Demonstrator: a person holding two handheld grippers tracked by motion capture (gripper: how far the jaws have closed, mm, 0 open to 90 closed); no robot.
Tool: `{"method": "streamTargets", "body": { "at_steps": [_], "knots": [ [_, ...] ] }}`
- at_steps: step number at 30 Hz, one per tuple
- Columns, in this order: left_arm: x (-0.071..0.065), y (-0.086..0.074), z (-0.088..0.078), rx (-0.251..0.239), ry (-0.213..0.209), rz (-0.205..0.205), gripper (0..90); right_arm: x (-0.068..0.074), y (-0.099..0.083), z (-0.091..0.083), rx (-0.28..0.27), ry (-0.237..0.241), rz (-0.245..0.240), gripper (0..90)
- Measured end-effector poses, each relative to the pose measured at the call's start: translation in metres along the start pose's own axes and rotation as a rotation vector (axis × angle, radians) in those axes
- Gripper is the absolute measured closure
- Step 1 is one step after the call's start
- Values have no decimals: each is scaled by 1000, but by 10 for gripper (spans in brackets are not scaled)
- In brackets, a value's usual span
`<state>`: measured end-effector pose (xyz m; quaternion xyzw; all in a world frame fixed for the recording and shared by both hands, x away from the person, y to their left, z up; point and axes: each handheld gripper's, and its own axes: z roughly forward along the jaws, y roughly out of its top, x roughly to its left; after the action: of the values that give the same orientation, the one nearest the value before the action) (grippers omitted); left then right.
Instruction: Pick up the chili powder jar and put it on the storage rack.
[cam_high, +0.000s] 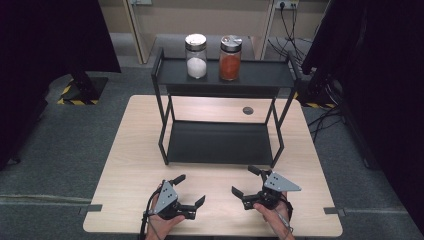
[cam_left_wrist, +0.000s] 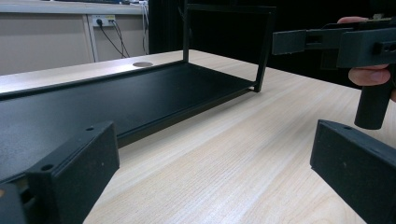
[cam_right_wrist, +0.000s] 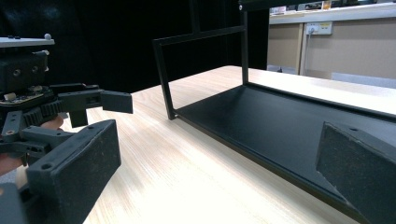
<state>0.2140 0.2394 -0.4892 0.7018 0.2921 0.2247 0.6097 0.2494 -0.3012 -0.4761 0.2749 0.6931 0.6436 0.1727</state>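
Observation:
A black two-tier metal rack stands at the back half of the wooden table. On its top tier stand a glass jar of white grains and, to its right, a jar of orange-red powder, both with metal lids. The lower tier is bare. My left gripper rests near the front edge, open and holding nothing. Facing it, my right gripper is also open and holds nothing. Each gripper view shows the other gripper: right gripper, left gripper.
A round grey grommet sits in the tabletop behind the rack. Bare wood lies between the rack's front and the grippers. Dark curtains flank the table, and cables run on the floor at the back right.

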Motion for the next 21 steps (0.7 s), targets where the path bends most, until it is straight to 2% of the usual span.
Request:
{"method": "streamTargets", "body": {
  "at_steps": [21],
  "knots": [
    [0, 0, 0, 1, 1, 1, 6, -1, -1, 0, 3, -4, 8, 4]
  ]
}}
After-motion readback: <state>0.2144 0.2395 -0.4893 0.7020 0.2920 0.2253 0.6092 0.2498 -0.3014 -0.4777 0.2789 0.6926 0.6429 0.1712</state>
